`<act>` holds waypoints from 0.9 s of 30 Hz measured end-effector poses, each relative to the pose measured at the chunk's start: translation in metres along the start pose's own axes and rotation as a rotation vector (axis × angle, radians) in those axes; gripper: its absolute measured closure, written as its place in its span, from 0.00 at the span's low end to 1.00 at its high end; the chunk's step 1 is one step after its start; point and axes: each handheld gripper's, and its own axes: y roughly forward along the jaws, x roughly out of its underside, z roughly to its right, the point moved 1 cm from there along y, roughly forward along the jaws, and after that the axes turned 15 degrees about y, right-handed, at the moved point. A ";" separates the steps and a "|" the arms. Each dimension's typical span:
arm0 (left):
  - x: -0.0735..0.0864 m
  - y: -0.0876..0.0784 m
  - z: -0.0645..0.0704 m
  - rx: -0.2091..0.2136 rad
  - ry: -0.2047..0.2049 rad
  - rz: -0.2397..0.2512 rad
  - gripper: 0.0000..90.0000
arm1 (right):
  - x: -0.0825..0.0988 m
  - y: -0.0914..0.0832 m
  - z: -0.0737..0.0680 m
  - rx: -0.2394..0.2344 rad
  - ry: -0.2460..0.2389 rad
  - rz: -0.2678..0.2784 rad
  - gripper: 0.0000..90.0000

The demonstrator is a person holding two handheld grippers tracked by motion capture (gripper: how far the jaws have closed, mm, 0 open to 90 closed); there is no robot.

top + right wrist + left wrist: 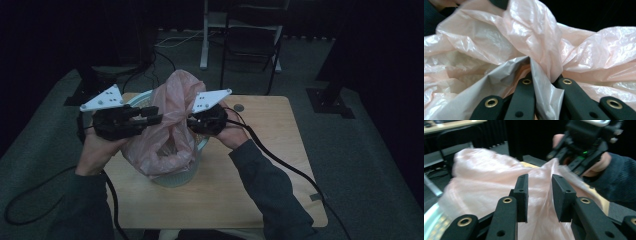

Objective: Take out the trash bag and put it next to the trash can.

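A thin, crinkled pink plastic bag (167, 125) sits bunched in a pale round bin (176, 176) on the wooden table (270, 165), its top puffed up between the two grippers. The right gripper (192, 122) is clamped on a fold of the bag's edge; the right gripper view shows the film (534, 47) pinched tight and rising straight from its jaws. The left gripper (156, 119) stands partly open just beside the bag, and the left gripper view shows the bag (486, 182) lying beyond the gap, its pads (524, 195) not pressing it. That view also shows the right gripper (571, 170) farther off, at the bag's far edge.
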 end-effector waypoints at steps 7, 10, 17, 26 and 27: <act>0.015 -0.024 -0.013 -0.073 -0.075 0.042 0.68 | -0.002 -0.014 -0.003 -0.019 -0.001 0.040 0.98; 0.022 -0.033 -0.019 -0.127 -0.108 0.039 0.67 | 0.000 -0.020 0.001 -0.030 0.016 0.065 0.98; 0.036 -0.029 -0.022 -0.184 -0.123 -0.044 0.63 | -0.005 -0.036 0.002 -0.048 0.026 0.138 0.98; 0.051 -0.014 -0.020 -0.176 -0.145 -0.074 0.60 | -0.001 -0.035 -0.004 -0.044 -0.003 0.093 0.97; 0.052 -0.014 -0.020 -0.174 -0.149 -0.067 0.60 | 0.000 -0.033 -0.006 -0.047 -0.007 0.080 0.97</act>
